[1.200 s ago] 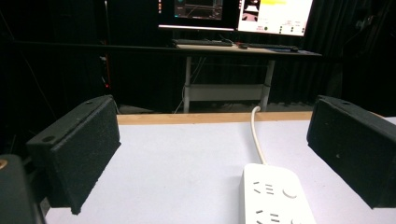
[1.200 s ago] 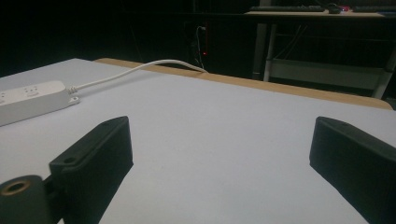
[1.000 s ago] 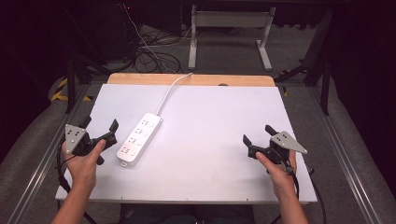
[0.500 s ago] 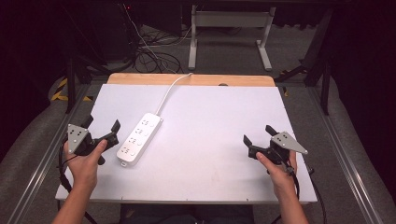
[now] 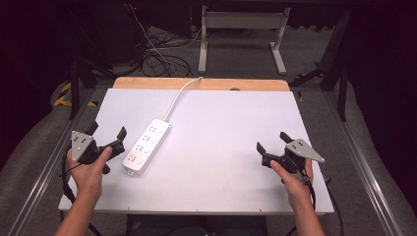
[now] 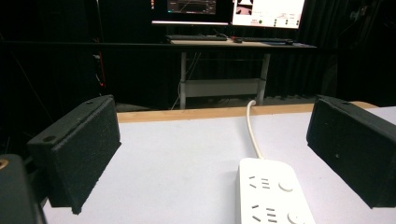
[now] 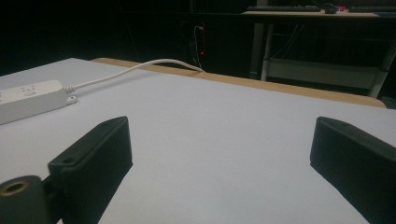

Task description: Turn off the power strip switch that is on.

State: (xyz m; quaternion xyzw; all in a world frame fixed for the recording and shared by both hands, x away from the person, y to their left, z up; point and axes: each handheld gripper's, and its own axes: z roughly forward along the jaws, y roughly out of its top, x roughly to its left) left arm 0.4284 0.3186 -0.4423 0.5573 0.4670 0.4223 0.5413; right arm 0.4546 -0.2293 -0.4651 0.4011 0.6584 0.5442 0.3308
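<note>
A: What is seen in the high view?

B: A white power strip (image 5: pixel 147 146) is seen left of centre, laid slantwise on the white worktop (image 5: pixel 221 123). Its white cord (image 5: pixel 179 96) is led to the upper edge of the worktop, where a strip of bare wood is left uncovered. The left claw (image 5: pixel 106 133) is held at the lower left, just beside the strip but apart from it, with its jaws spread and nothing between them. The right claw (image 5: pixel 272 140) is held at the lower right, well apart from the strip, likewise spread and empty. No brand or writing can be read on the strip.

A: And in the left gripper view?

B: The strip (image 6: pixel 272 193) is seen at the lower middle, between the two black jaws, which are set wide and touch nothing. Socket slots and round buttons are shown on its rounded white top; no label can be made out. Two lit screens (image 6: pixel 229 7) are seen at the top of the frame, their text too small to be read.

A: The right gripper view?

B: The strip's end (image 7: pixel 30 99) is found at the far left, with the cord (image 7: pixel 135 68) curved toward the upper middle. The jaws are spread wide over bare worktop, with nothing held.
</note>
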